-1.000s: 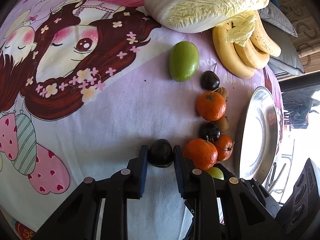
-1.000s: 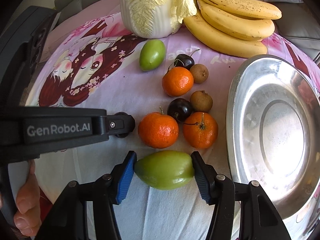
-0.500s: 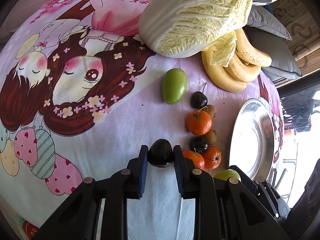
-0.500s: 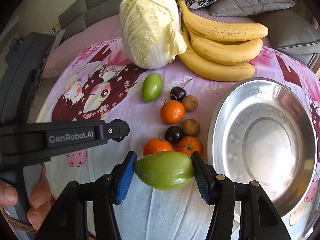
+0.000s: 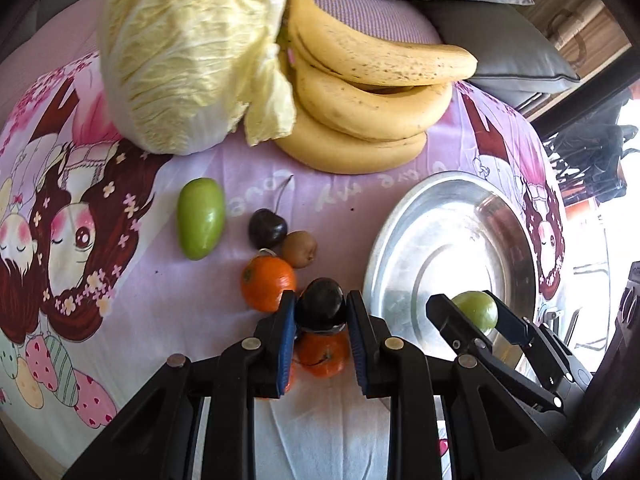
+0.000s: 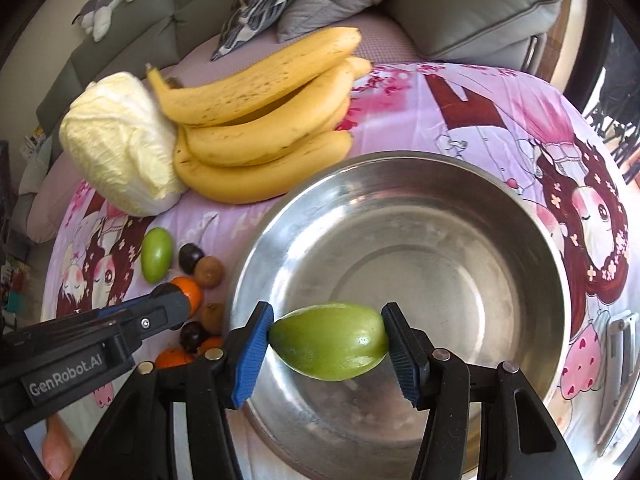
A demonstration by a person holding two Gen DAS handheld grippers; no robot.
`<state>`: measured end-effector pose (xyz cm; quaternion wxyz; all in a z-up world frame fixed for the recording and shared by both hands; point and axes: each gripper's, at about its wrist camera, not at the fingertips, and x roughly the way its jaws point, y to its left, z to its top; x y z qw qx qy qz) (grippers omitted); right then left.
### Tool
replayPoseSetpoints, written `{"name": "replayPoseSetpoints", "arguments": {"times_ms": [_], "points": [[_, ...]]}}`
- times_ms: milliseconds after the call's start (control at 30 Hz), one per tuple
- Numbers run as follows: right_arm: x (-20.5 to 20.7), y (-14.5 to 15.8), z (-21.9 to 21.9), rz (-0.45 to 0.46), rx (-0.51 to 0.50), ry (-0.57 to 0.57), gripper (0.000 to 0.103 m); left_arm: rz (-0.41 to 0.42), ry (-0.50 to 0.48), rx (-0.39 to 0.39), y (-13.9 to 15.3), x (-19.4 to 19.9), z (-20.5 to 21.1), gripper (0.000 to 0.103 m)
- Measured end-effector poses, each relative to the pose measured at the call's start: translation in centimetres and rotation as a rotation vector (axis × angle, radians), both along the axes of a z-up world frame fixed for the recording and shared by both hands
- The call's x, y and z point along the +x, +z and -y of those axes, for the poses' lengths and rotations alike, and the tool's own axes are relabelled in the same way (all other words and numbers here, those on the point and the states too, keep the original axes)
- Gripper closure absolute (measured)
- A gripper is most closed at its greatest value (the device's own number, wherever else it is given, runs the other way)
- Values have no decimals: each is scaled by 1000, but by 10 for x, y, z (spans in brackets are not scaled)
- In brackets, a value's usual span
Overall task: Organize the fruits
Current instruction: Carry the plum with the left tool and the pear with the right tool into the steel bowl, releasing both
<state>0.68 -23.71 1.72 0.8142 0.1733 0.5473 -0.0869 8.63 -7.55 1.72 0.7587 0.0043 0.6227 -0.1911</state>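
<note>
I am holding two fruits at once, so both go in one trip. My right hand-held gripper (image 6: pixel 327 342) is pinching a green fruit (image 6: pixel 330 340) end to end over the steel bowl (image 6: pixel 400 184), ready to drop it in. My left hand-held gripper (image 5: pixel 320 314) is pinching a dark cherry (image 5: pixel 322 306) above the oranges (image 5: pixel 267 287) on the counter (image 5: pixel 168 320), beside the bowl.

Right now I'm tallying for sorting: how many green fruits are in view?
2: one clamped in the right claw over the steel bowl, the green fruit lying on the cloth beside a dark cherry.
</note>
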Motion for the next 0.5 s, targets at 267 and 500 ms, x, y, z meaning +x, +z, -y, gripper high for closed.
{"name": "replayPoseSetpoints", "arguments": {"times_ms": [267,500], "points": [[0,-16,48,-40,-15,-124,44,13,-94,81,-11,-2,49,77],[-5,-23,67,-65,-8,-176,44,49,-109,116,-9,-4,63,77]]}}
